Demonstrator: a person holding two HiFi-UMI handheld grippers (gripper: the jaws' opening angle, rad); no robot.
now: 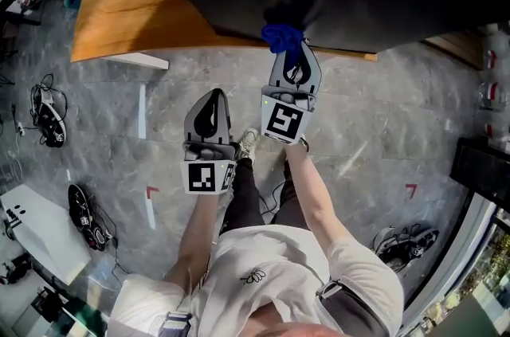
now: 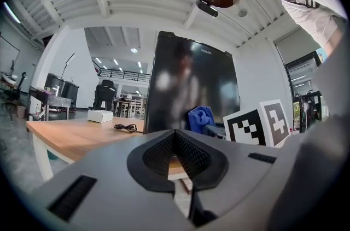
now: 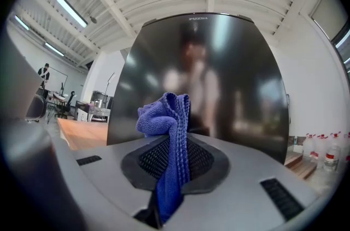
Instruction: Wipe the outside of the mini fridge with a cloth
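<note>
Right gripper view: right gripper [image 3: 174,142] is clamped on the blue cloth [image 3: 164,112], with the mini fridge [image 3: 219,77] door straight ahead. The left gripper [image 1: 213,98], closed and empty, sits farther back.

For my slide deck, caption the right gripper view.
Right gripper shut on a blue cloth, facing the glossy black mini fridge.

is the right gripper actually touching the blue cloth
Touching. The right gripper view shows the right gripper shut on the blue cloth, which is pinched between its jaws.
</note>
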